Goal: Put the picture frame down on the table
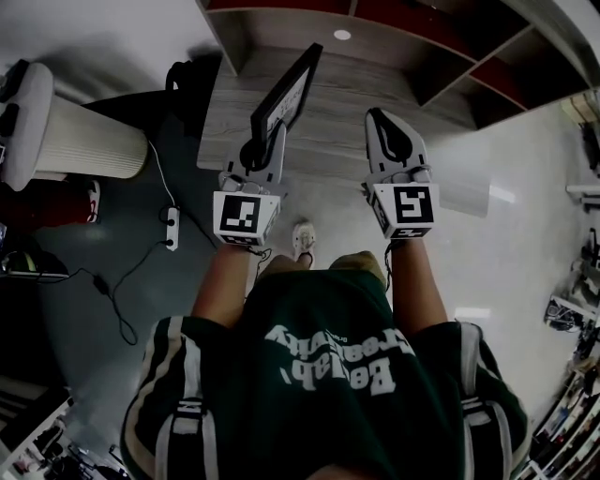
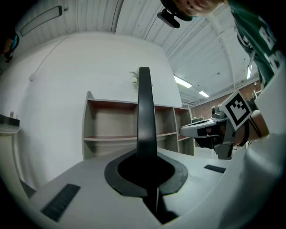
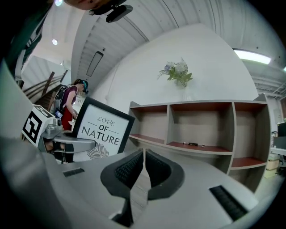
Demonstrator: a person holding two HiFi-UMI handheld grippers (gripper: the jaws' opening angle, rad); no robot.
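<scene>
The black picture frame [image 1: 286, 97] is held upright over the grey wood-look table [image 1: 328, 131], and my left gripper [image 1: 265, 142] is shut on its lower edge. The left gripper view shows the frame [image 2: 144, 107] edge-on, rising from between the closed jaws of the left gripper [image 2: 145, 157]. Seen from the right gripper view, the frame's [image 3: 102, 132] face reads "LOVE OF NATURE". My right gripper [image 1: 382, 127] hovers to the right of the frame, apart from it. Its pads [image 3: 129, 169] are together with nothing between them.
A shelf unit [image 1: 394, 23] with red-brown boards stands behind the table; a vase of flowers [image 3: 178, 74] sits on top of it. A white ribbed cylinder [image 1: 84, 141] and a power strip [image 1: 172, 228] with cables lie on the floor at left. A person [image 3: 69, 100] stands far off.
</scene>
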